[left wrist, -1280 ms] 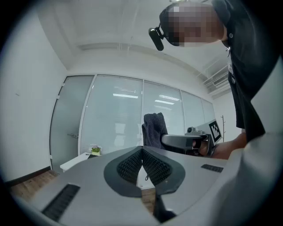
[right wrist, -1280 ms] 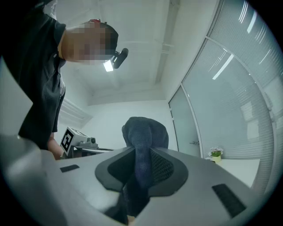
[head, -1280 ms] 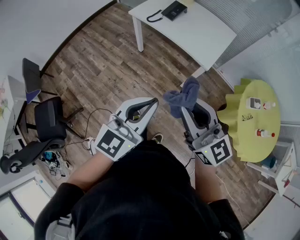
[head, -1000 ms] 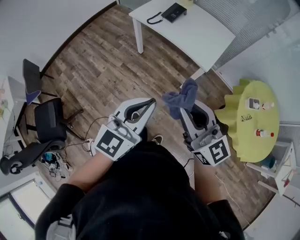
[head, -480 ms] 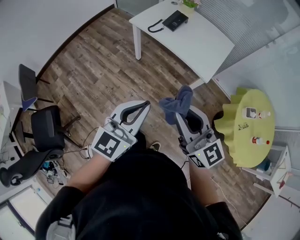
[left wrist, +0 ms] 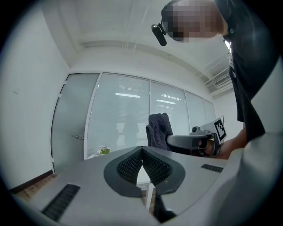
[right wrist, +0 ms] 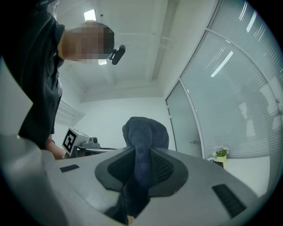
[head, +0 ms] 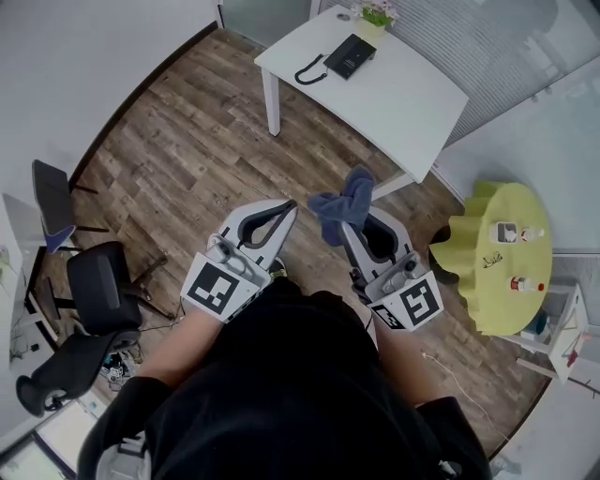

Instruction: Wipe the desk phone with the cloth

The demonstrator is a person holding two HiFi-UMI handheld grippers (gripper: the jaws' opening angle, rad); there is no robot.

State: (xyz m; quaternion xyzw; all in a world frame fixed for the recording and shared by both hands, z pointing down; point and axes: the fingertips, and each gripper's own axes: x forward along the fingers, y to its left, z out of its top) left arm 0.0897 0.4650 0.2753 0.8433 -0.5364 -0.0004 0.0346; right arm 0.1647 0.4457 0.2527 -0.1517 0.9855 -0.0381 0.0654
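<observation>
The black desk phone [head: 342, 58] with its coiled cord lies at the far end of a white table [head: 394, 89], well ahead of both grippers. My right gripper [head: 346, 228] is shut on a dark blue cloth [head: 338, 212], which bunches up above its tips. In the right gripper view the cloth [right wrist: 145, 134] is pinched between the pads and stands upright. My left gripper [head: 287, 207] is shut with nothing in it, and its pads meet at the tip [left wrist: 141, 151]. The left gripper view shows the cloth [left wrist: 158, 129] to its right.
A small flower pot [head: 377, 15] stands next to the phone. At the right is a round yellow table [head: 511, 272] with small bottles. Black office chairs [head: 98, 281] and loose cables are at the left on the wood floor. Glass partitions stand behind the white table.
The white table and phone have come further into the head view. Both grippers keep their pose; the right one still holds the cloth.
</observation>
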